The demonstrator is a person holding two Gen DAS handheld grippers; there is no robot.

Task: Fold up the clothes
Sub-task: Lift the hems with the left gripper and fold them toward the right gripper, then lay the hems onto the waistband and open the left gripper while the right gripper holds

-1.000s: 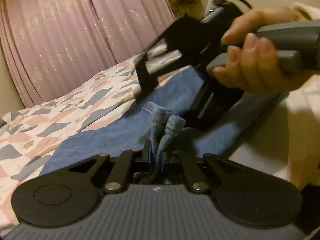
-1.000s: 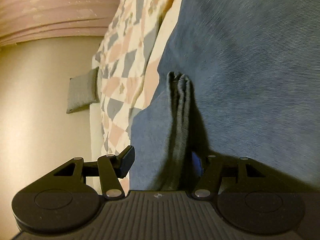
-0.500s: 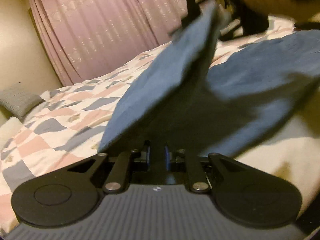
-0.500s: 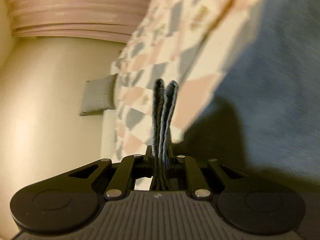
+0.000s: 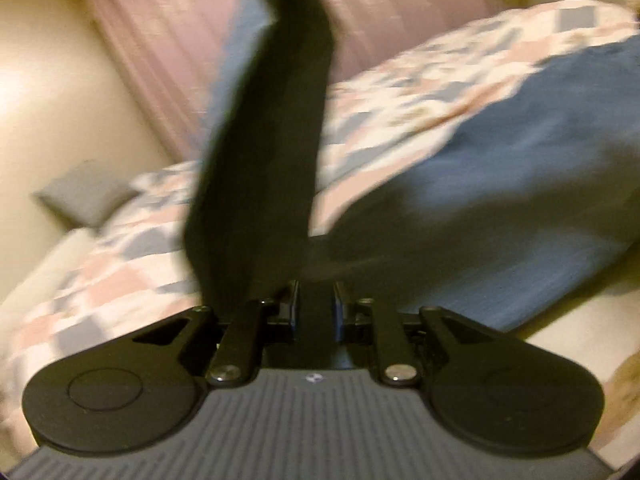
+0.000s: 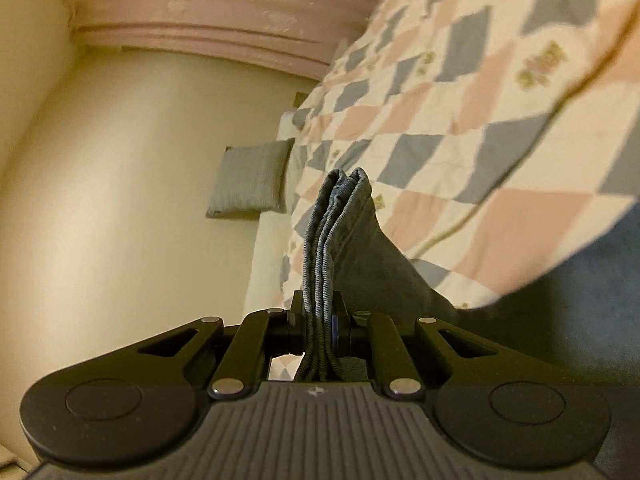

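At the bottom centre of each frame, your tools are both clamped on the same blue garment (image 5: 500, 168). The left tool (image 5: 316, 312) has its jaws pressed together on a dark, shadowed strip of the cloth, which rises steeply to the upper centre of the frame. The right tool (image 6: 320, 320) pinches a bunched, stitched hem (image 6: 332, 216), several layers thick, standing up between the jaws. The rest of the garment lies spread on the bed's patchwork quilt (image 6: 460, 128), at the right of the left view and the lower right of the right view. A grey pillow (image 6: 252, 178) leans on the wall behind.

You seem to be in the middle of a fold, with one edge lifted off the bed. The next move probably needs both tools to travel together and keep the edge tight, so that it lands flat on the lying part.
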